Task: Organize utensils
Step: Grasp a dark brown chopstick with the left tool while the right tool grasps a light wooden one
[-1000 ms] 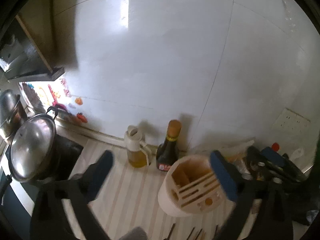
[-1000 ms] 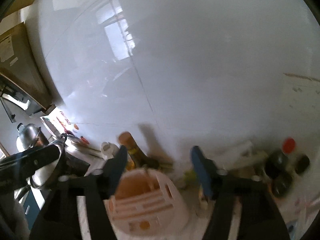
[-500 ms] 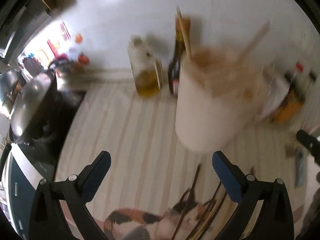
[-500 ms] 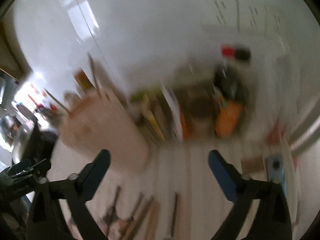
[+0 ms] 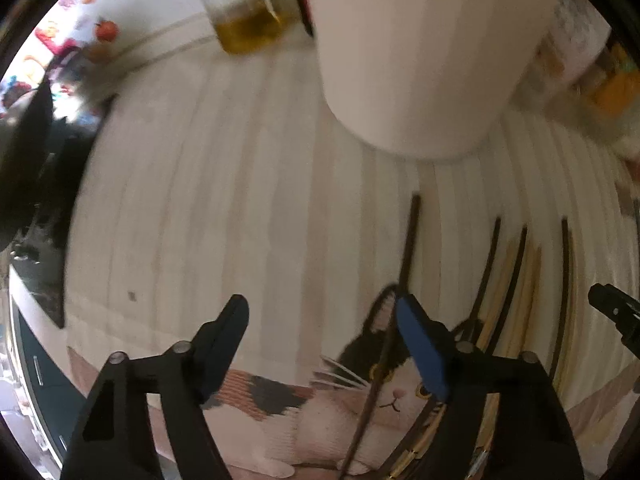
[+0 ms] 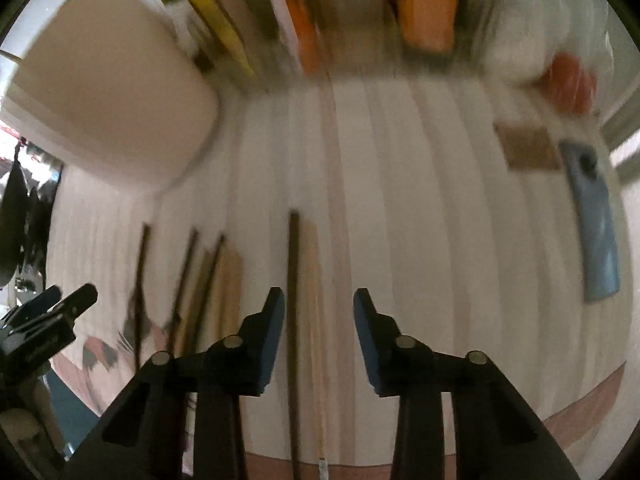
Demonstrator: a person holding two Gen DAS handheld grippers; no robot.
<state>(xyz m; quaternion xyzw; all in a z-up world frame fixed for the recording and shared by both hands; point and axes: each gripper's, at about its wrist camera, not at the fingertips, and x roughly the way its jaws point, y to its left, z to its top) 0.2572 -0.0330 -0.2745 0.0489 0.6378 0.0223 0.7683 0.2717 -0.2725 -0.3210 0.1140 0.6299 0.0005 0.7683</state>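
Several dark and pale chopsticks (image 5: 516, 280) lie side by side on a striped mat (image 5: 224, 200) with a cat picture. A white utensil holder (image 5: 416, 48) stands just beyond them. My left gripper (image 5: 320, 312) points down over the mat. Its jaws are closing, and one dark chopstick (image 5: 406, 256) runs just inside the right finger without being pinched. My right gripper (image 6: 319, 296) also points down with closing jaws. A dark chopstick (image 6: 294, 264) and a pale wooden one (image 6: 314, 272) lie between its fingers, untouched by the pads. The holder (image 6: 108, 92) is at upper left there.
An oil bottle (image 5: 244, 20) and a dark bottle (image 5: 304, 0) stand behind the holder. Packets and boxes (image 6: 304, 20) line the back wall. A blue phone (image 6: 592, 216) and a brown square (image 6: 528, 148) lie at the right. A dark stove (image 5: 28, 152) borders the mat's left.
Both grippers have dropped from facing the wall and now tilt down over the mat and chopsticks. Both pairs of jaws are narrower than before, the right ones more so.
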